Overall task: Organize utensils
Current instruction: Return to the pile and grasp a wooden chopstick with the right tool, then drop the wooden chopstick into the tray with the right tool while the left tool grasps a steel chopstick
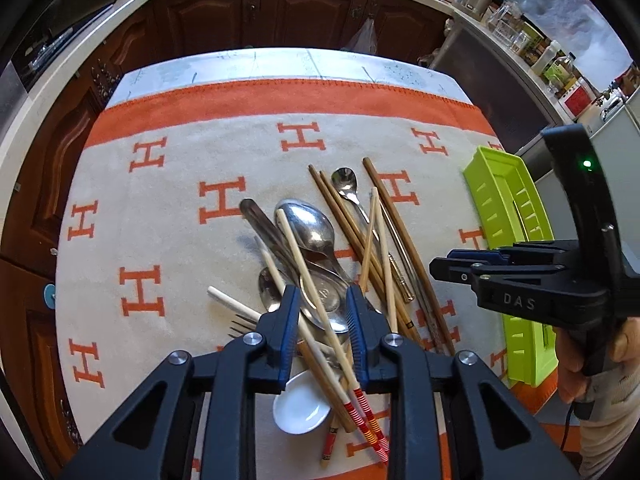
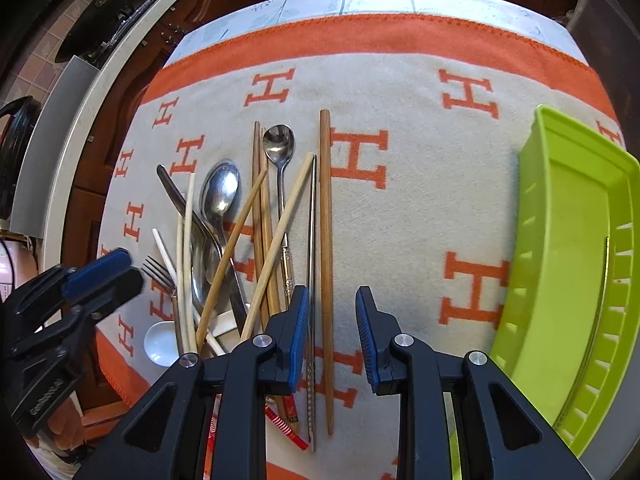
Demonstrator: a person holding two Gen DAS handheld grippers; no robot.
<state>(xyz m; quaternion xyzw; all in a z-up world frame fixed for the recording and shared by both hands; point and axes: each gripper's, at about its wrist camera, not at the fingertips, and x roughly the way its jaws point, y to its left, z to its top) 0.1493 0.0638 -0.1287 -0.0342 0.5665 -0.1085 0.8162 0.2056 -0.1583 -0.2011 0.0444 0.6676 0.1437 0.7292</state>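
A heap of utensils lies on a beige blanket with orange H marks: metal spoons [image 1: 316, 228] [image 2: 220, 196], wooden and pale chopsticks [image 1: 380, 240] [image 2: 326, 240], a fork [image 2: 160, 274] and a white ceramic spoon [image 1: 300, 408]. My left gripper [image 1: 323, 308] is open, its fingers either side of the heap's middle, over a pale chopstick and a spoon. My right gripper [image 2: 333, 312] is open and empty over the blanket, beside a brown chopstick and a metal chopstick [image 2: 311, 280]. A lime green slotted tray [image 1: 516, 240] [image 2: 572, 264] lies at the right.
Dark wooden kitchen cabinets [image 1: 280, 12] and a pale counter stand beyond the table. Bottles and jars [image 1: 560, 64] line the counter at right. The left gripper also shows in the right wrist view [image 2: 80, 292]; the right gripper also shows in the left wrist view [image 1: 520, 276].
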